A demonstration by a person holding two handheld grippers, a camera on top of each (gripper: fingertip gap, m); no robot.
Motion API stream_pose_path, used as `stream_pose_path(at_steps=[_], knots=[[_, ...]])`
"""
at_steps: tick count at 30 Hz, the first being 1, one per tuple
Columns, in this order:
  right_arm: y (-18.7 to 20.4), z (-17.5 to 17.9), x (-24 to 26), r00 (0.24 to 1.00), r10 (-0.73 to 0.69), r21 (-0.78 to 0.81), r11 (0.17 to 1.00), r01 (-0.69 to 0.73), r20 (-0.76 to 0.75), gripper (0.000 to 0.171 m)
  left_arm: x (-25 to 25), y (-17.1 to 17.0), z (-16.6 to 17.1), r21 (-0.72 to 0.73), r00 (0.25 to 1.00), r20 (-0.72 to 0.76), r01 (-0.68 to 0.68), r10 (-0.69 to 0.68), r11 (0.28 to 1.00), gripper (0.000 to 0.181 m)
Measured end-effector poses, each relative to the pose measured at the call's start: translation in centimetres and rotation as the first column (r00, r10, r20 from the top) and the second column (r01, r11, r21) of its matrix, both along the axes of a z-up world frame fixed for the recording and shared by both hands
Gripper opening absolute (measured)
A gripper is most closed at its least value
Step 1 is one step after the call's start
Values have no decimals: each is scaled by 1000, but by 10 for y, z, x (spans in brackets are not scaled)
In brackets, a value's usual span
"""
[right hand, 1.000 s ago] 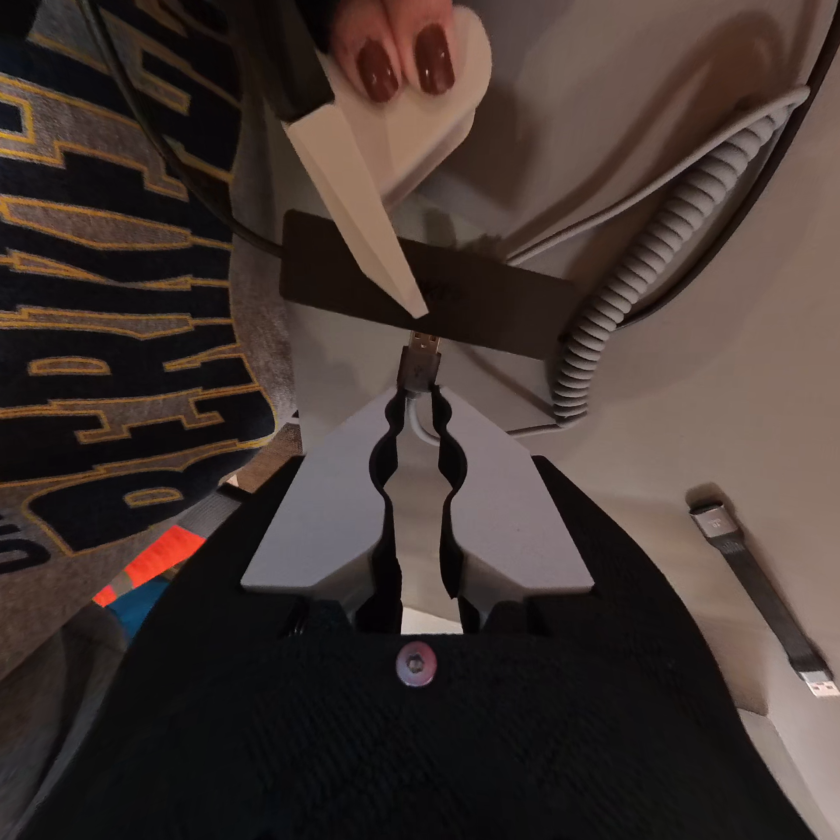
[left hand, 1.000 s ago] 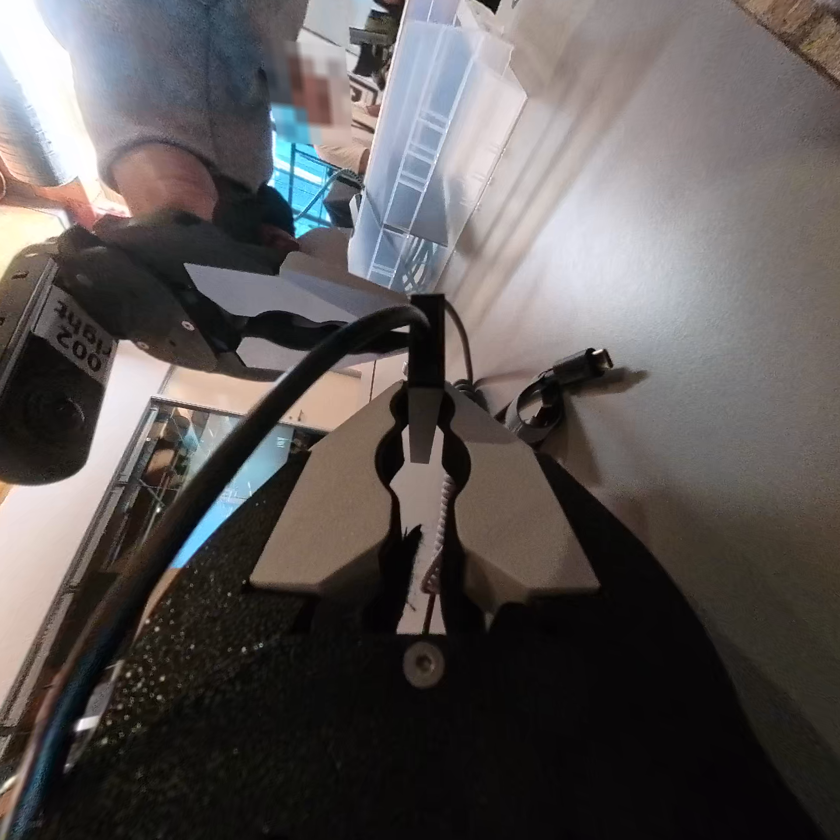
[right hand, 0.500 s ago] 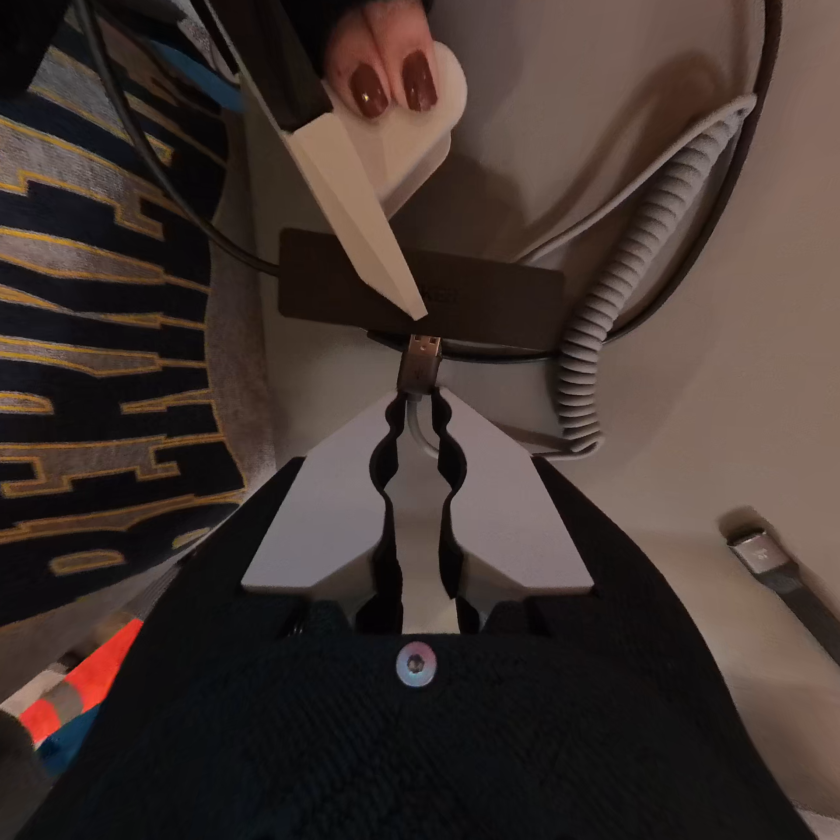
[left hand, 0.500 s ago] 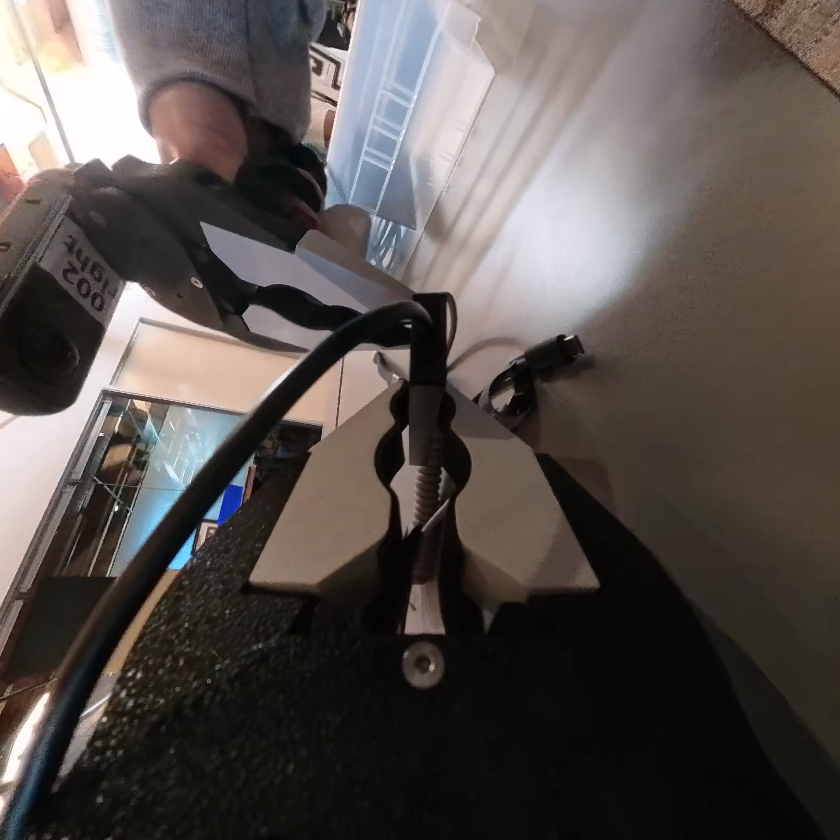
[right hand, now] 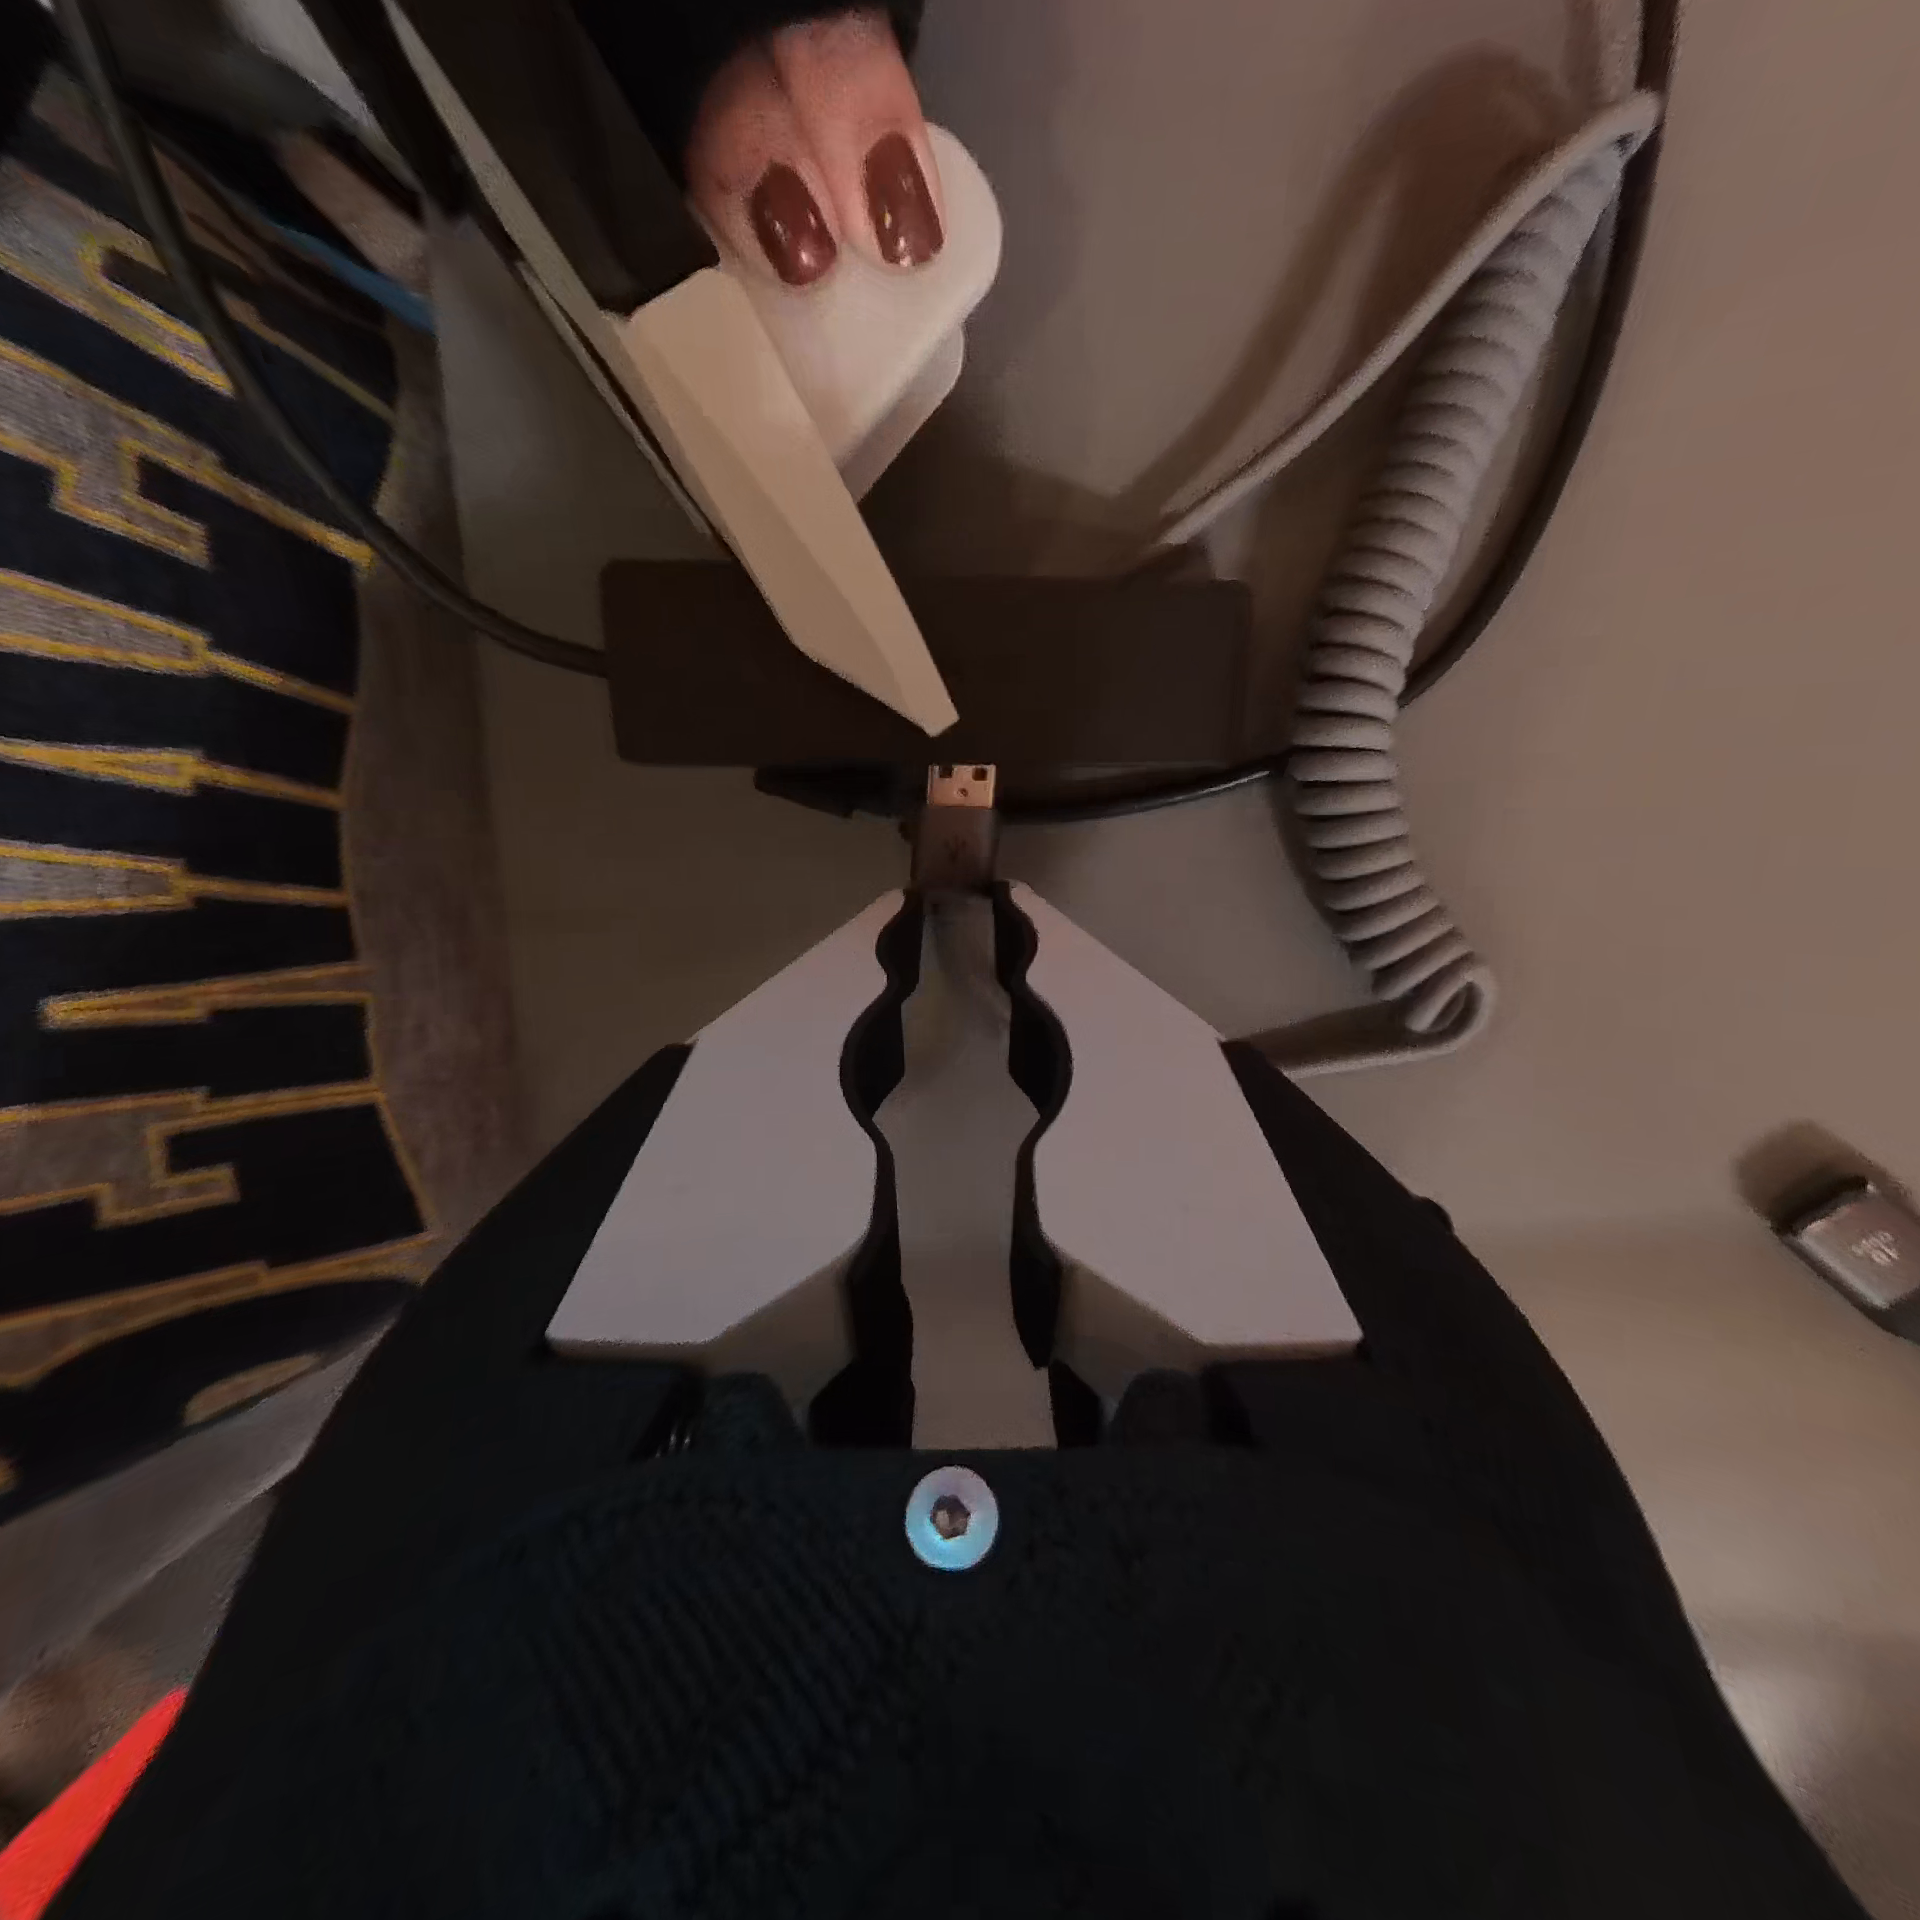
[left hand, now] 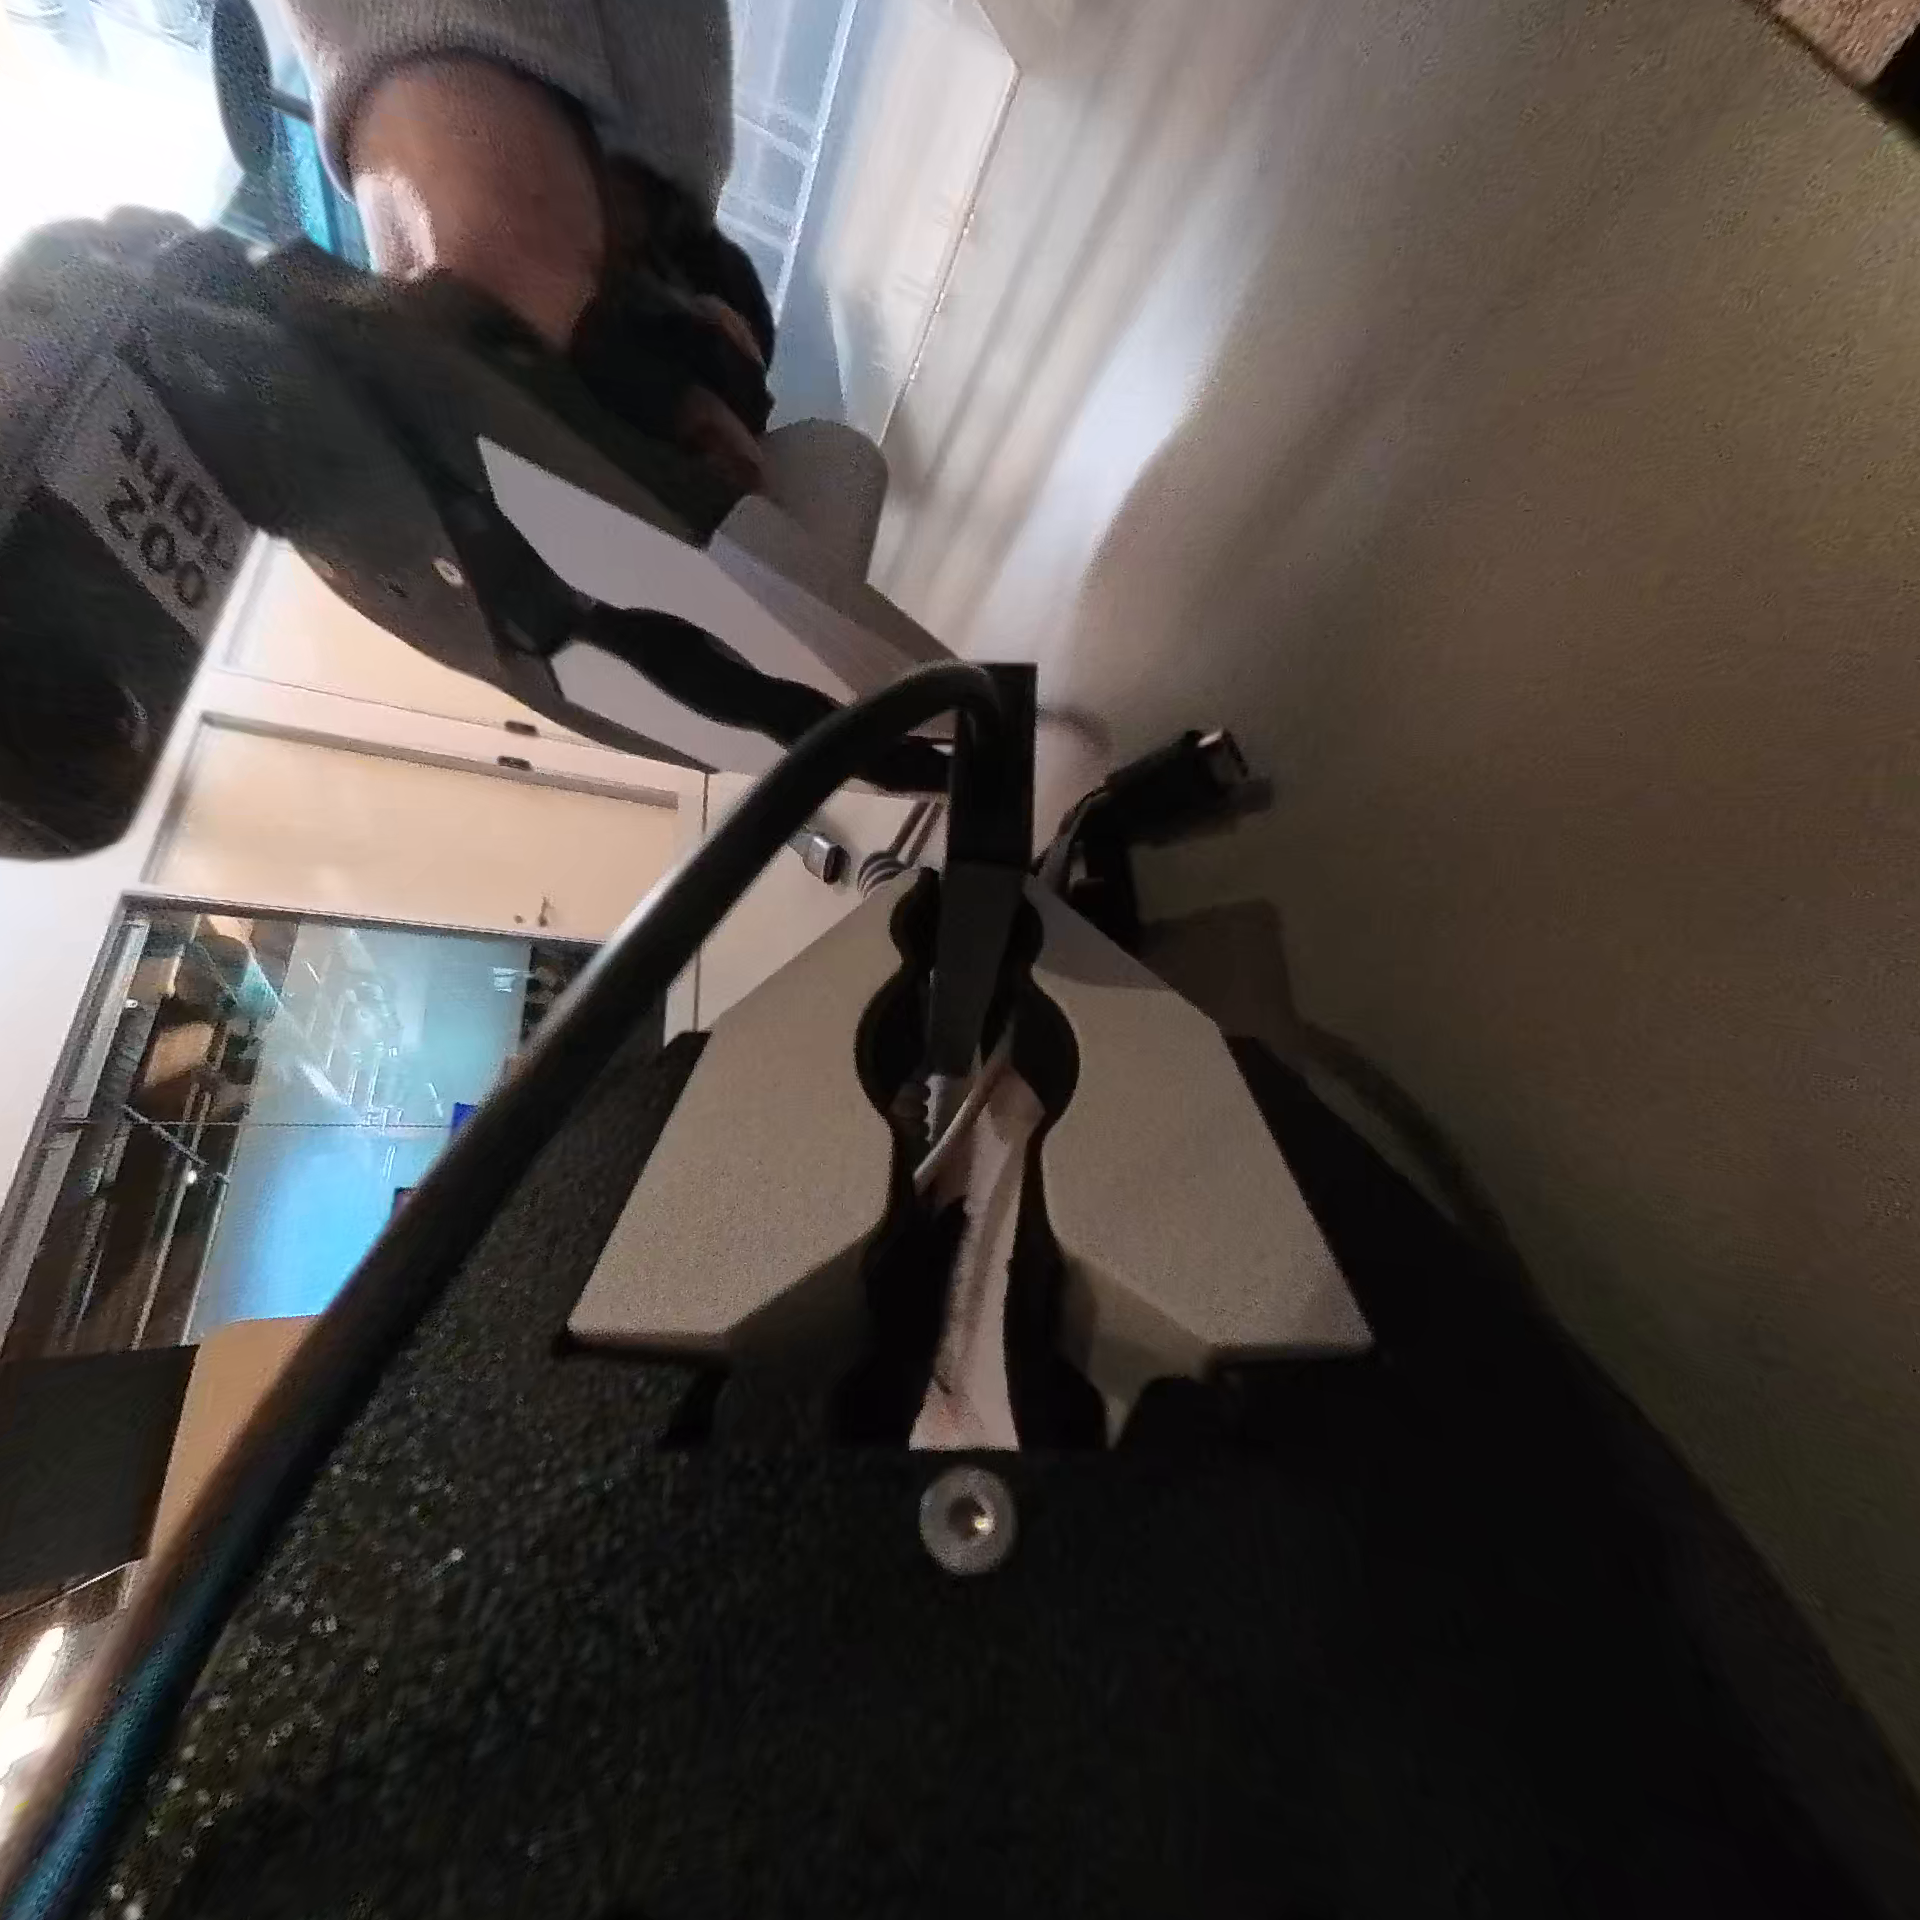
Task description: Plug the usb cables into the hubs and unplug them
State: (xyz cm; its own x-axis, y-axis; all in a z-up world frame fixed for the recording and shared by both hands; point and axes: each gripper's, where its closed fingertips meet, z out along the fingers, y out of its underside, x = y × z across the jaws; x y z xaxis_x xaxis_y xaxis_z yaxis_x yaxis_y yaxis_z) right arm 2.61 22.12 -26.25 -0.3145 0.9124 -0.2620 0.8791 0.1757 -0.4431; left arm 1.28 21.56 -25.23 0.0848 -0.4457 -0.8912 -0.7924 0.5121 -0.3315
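USB plug (right hand: pixel 957 831) pinched in right tool (right hand: pixel 954 896)

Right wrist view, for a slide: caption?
Right gripper pinches a USB-A plug just short of the black hub clamped by the left gripper.

hub (right hand: pixel 1091 665): matt black plastic | USB plug (right hand: pixel 961 787): shiny metal | coiled cable (right hand: pixel 1382 790): ribbed grey

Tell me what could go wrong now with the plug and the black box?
1. The USB plug in the right tool is not in the black hub yet. If it meets the edge crooked, it could jam or bend.
2. The left tool pinches only one thin edge of the hub, so a hard push might twist it loose.
3. The coiled grey cable lies close by and could snag.
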Motion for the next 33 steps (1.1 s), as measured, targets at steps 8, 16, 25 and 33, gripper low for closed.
stream_pose_path(at_steps=[8,16,25,33], knots=[[-3,-6,3,990,-49,55,997,56,-134,9,2,-5,-3,12,999,-33,37,-36,999,9],[-5,-10,-5,980,-41,61,997,54,-193,3,16,-14,-9,-12,993,-49,108,-109,994,9],[29,19,5,925,-193,129,961,246,-326,35,-5,3,31,-26,976,218,-6,11,1000,8],[64,18,23,895,-251,368,845,389,-369,52,-66,36,70,-164,785,570,-179,241,970,8]])
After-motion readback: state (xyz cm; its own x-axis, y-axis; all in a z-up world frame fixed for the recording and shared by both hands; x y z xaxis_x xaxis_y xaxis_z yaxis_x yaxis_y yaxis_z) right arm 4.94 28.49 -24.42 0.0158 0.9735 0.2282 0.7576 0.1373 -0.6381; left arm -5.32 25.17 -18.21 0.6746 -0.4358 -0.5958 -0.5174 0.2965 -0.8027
